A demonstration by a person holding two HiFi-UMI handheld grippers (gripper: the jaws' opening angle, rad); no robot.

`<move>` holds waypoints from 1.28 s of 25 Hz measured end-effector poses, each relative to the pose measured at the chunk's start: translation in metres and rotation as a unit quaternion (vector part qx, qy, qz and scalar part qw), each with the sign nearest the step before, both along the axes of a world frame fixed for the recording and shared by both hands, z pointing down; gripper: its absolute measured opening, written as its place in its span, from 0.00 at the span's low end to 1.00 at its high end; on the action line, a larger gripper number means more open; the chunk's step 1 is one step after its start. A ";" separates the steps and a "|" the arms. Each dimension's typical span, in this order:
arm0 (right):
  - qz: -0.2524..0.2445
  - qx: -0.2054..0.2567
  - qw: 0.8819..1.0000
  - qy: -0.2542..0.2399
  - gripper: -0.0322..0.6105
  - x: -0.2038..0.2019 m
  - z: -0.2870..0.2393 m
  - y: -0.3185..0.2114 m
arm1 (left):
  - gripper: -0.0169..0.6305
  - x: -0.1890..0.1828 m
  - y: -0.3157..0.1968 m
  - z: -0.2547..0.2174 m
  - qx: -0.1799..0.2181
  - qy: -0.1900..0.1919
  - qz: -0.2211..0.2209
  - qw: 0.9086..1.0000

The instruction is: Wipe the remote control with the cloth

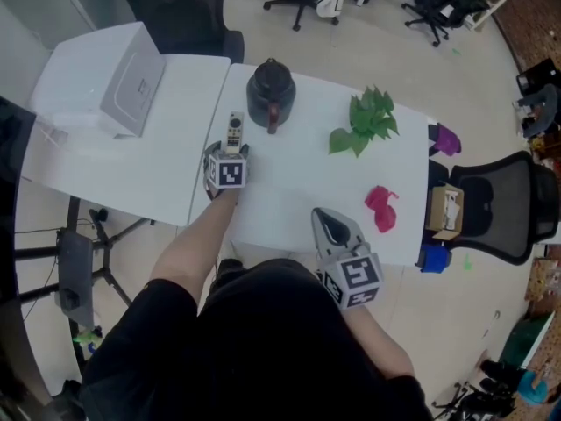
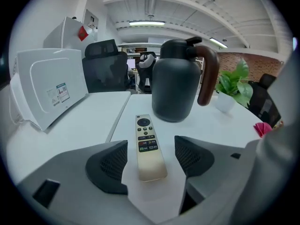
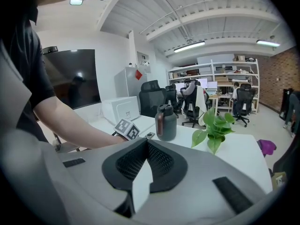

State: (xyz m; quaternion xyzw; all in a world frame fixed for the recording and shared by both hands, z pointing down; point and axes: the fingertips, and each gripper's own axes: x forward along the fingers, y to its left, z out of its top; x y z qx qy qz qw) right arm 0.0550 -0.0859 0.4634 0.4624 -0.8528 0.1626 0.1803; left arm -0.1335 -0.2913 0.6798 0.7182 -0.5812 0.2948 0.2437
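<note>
The gold remote control point(image 1: 235, 130) point(image 2: 149, 146) lies flat on the white table point(image 1: 289, 191), its buttons facing up. My left gripper point(image 1: 231, 148) point(image 2: 150, 161) stands open around its near end, and the pads point(image 2: 112, 163) on both sides are clear of it. The crumpled red cloth point(image 1: 381, 207) point(image 2: 263, 128) lies on the table's right part, apart from both grippers. My right gripper point(image 1: 325, 224) point(image 3: 147, 161) hovers near the table's front edge, left of the cloth, shut with nothing between its jaws.
A black jug point(image 1: 270, 93) point(image 2: 177, 81) stands just behind the remote. A green plant point(image 1: 364, 121) sits to its right. A white appliance point(image 1: 131, 82) occupies the far left table. A black chair point(image 1: 495, 204) and a cardboard box point(image 1: 445, 209) stand off the right edge.
</note>
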 end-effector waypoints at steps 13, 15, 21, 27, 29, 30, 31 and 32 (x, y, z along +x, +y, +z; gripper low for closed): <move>0.008 -0.024 1.000 0.005 0.06 0.021 0.013 0.000 | 0.50 -0.007 -0.002 0.036 -0.041 -0.009 -0.071 0.997; 0.008 -0.025 1.000 0.006 0.06 0.022 0.013 0.000 | 0.46 -0.009 -0.002 0.035 -0.036 -0.011 -0.079 0.996; 0.006 -0.026 1.000 0.007 0.06 0.022 0.014 0.004 | 0.35 -0.009 -0.003 0.031 -0.027 -0.017 -0.062 0.998; 0.012 -0.021 1.000 0.003 0.06 0.024 0.012 0.007 | 0.35 -0.018 0.005 0.016 -0.005 -0.003 -0.050 0.999; 0.011 -0.018 1.000 -0.003 0.06 0.023 0.012 0.007 | 0.35 -0.020 0.012 0.006 0.006 0.001 -0.039 0.999; 0.011 -0.017 1.000 -0.006 0.06 0.023 0.012 0.007 | 0.35 -0.022 0.015 -0.001 0.017 -0.002 -0.032 0.999; 0.012 -0.016 1.000 -0.008 0.06 0.024 0.013 0.007 | 0.35 -0.023 0.018 -0.011 0.031 -0.006 -0.022 0.999; 0.016 -0.016 1.000 -0.011 0.06 0.026 0.014 0.007 | 0.35 -0.022 0.022 -0.021 0.046 -0.008 -0.007 0.999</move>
